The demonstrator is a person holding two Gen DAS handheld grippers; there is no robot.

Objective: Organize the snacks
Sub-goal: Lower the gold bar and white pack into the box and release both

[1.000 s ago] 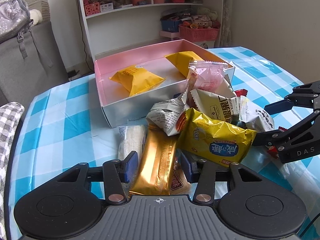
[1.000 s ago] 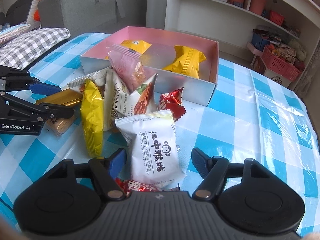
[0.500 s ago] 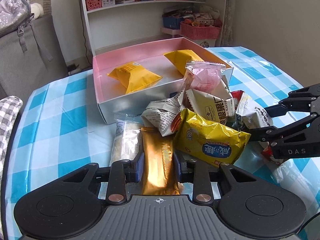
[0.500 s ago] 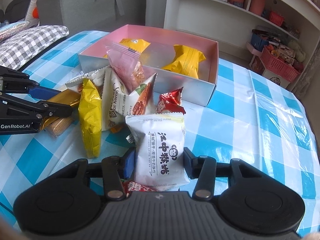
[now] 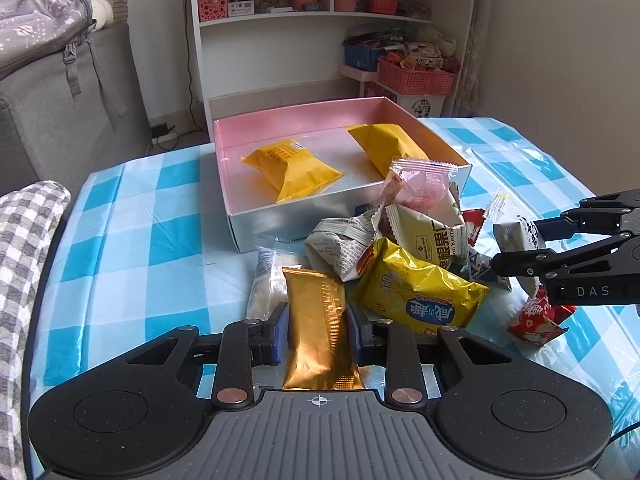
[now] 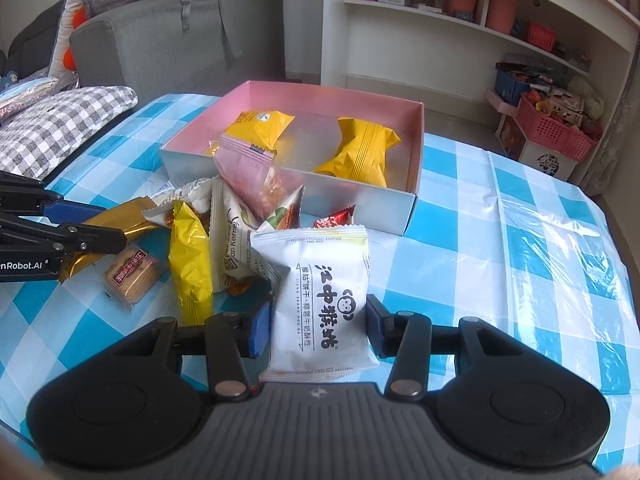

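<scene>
Gold packet (image 5: 318,330) — between left gripper's (image 5: 317,334) pads.

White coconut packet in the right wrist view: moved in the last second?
Yes. The white coconut packet now sits pinched in the right claw, lifted clear of the red wrapper that was under it, with its top nearer the pink box.
</scene>
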